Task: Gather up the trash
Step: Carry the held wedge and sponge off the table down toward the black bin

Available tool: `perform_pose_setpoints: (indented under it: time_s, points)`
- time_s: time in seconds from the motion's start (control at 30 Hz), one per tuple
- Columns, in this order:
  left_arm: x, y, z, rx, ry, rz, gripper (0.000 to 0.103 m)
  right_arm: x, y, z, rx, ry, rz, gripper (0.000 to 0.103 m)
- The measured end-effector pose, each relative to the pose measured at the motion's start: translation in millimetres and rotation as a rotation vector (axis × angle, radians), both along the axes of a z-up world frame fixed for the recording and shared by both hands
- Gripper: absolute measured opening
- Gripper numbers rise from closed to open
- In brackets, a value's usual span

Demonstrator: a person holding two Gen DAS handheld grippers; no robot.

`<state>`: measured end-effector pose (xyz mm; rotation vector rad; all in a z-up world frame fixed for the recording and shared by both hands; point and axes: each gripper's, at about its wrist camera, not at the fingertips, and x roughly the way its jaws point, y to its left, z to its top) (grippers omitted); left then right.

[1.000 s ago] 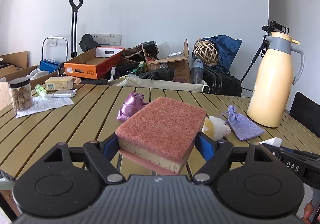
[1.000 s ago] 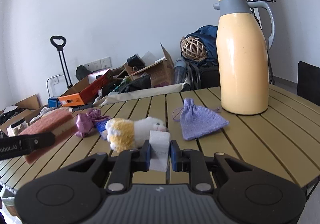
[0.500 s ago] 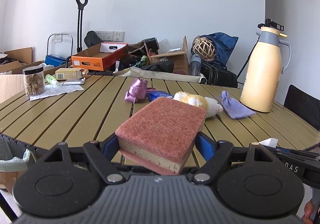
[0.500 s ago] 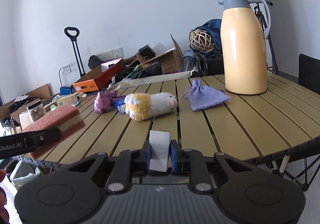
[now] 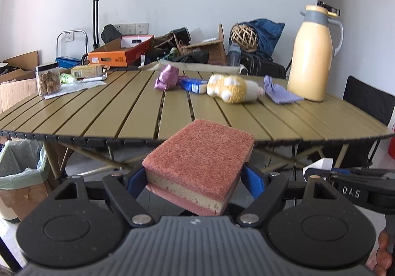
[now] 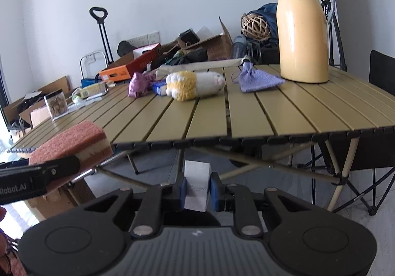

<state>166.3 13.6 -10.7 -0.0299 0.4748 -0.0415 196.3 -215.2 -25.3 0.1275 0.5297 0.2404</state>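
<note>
Left hand-held gripper [image 5: 195,177]: we see it clenched on a sponge [image 5: 200,161], its blue pads [image 5: 135,181] pressing the two short sides; it is held in the air in front of the tabletop's near edge, below the level of the slats.

Sponge: we note a pink scouring layer on top and bottom with a yellow core between; it sits slightly tilted between the jaws. In the right wrist view the same sponge [image 6: 71,144] appears at the left, off the tabletop.

Right hand-held gripper [image 6: 197,189]: we see it grasping a small white piece of paper [image 6: 196,182] that stands upright between the blue pads [image 6: 183,191]; it too is held off the tabletop, in front of its near edge.

Tabletop [image 5: 103,113]: we see olive slats on folding legs.

Things on the tabletop: we count a plush toy [image 5: 233,88], a blue packet [image 5: 193,84] just beside it, a purple bag [image 5: 167,76], a lilac pouch [image 5: 279,93], a yellow thermos jug [image 5: 312,54] standing upright at the far right, and a jar [image 5: 48,78] at the far left.

Bin [image 5: 18,170]: we see it lined with a pale green bag, standing on the floor at the left under the tabletop's edge.
</note>
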Motion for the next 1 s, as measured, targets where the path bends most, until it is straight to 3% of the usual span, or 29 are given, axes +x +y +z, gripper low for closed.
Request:
perform_pose_setpoints:
  time_s: [0.47,1.0]
  points:
    - [-18,6,-51,0.075,0.141,0.023,0.081,-17,23,-45,-0.049,0.165,0.080,0.019]
    - [0,35,-103,0.076,0.374,0.177,0.081,-16,16,-90,-0.083,0.384,0.066,0.019]
